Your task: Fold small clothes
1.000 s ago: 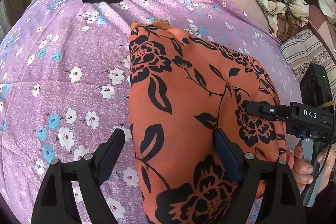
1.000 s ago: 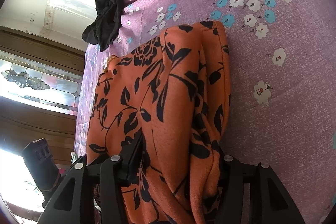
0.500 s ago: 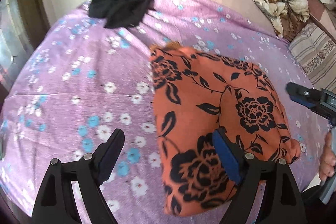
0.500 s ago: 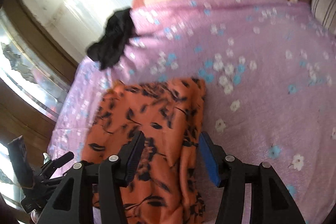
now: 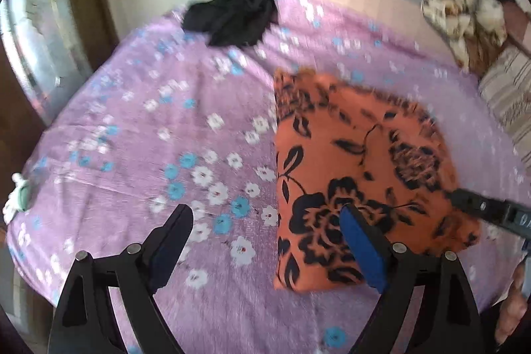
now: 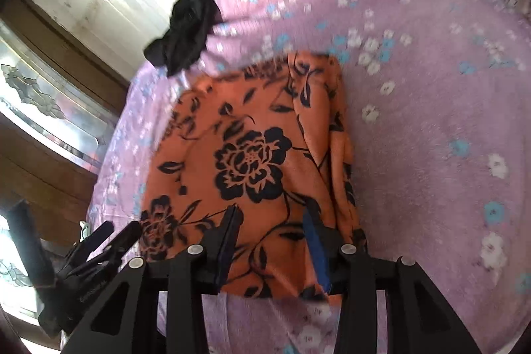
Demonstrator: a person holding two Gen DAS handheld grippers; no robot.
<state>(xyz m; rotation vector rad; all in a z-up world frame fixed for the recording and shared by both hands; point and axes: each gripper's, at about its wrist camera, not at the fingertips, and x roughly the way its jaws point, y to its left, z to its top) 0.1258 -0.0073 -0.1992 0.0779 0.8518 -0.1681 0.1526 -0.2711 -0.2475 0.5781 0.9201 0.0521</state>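
An orange garment with black flowers (image 5: pixel 358 168) lies folded flat on the purple flowered bedspread (image 5: pixel 166 128). It also shows in the right wrist view (image 6: pixel 252 155). My left gripper (image 5: pixel 268 244) is open and empty, above the bedspread at the garment's left near edge. My right gripper (image 6: pixel 272 241) is open and empty, above the garment's near edge. The right gripper's tip shows in the left wrist view (image 5: pixel 491 211) over the garment's right corner. The left gripper shows in the right wrist view (image 6: pixel 99 244) at lower left.
A crumpled black garment (image 5: pixel 232 12) lies at the far edge of the bed, also in the right wrist view (image 6: pixel 186 29). A patterned cloth heap (image 5: pixel 464 19) and a striped pillow (image 5: pixel 507 98) lie at far right. A wooden glazed door (image 6: pixel 43 95) stands left.
Both grippers have pulled back and up from the orange garment, which now lies flat and free on the bedspread. Earlier their fingers were low against the cloth.
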